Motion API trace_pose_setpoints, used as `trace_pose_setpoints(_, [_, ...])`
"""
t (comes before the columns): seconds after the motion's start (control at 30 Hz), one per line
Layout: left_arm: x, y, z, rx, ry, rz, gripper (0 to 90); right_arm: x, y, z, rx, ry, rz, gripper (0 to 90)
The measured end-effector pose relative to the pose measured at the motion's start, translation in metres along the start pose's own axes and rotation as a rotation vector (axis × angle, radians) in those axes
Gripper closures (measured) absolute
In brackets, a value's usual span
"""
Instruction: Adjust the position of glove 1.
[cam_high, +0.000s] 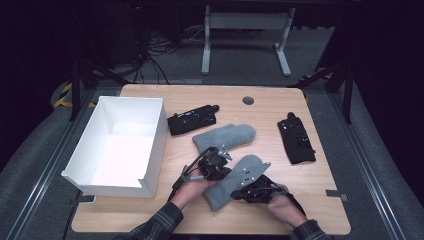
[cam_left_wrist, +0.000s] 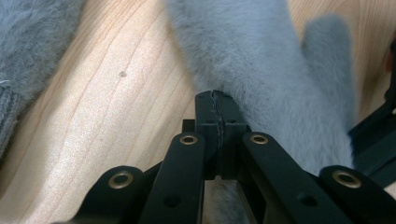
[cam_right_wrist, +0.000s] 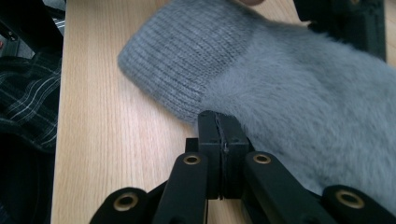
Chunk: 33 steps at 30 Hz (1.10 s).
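Both tongs, left (cam_left_wrist: 216, 100) and right (cam_right_wrist: 221, 122), are fully closed at the near mitten's (cam_high: 235, 181) edges, apparently pinching it. Next, probably: lift it toward the box (cam_high: 156, 145).

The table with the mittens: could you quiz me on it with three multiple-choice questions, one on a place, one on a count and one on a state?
1. Where does the white box stand on the table, seen from the person's side?
A. at the left
B. at the right
C. in the middle

2. How many grey mittens lie on the table?
A. one
B. two
C. four

3. How do the jaws of the left claw and the right claw stand?
A. both wide open
B. one open, one closed
C. both closed

Answers: 1 A, the high view shows the box at the table's left edge. 2 B, the far mitten and the near mitten. 3 C, in each gripper view the jaws meet, tips at the near mitten's edge.
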<state>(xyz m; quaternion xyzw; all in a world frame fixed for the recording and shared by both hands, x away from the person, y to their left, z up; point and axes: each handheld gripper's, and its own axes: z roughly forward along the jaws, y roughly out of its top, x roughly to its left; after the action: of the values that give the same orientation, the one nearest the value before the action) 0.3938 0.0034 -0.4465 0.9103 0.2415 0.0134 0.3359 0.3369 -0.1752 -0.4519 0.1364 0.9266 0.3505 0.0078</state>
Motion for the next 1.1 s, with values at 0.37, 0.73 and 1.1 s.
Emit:
trace_pose_setpoints(0.37, [0.004, -0.003, -0.021, -0.055, 0.018, -0.016, 89.1, 0.000, -0.008, -0.025, -0.062, -0.047, 0.026, 89.9])
trace_pose_setpoints(0.73, [-0.022, -0.019, -0.038, -0.081, -0.055, 0.008, 89.1, -0.025, -0.049, -0.070, -0.120, -0.277, 0.174, 58.0])
trace_pose_setpoints(1.1, [-0.019, -0.037, -0.036, 0.012, -0.028, 0.059, 89.7, -0.041, -0.088, -0.087, -0.124, -0.440, 0.312, 30.3])
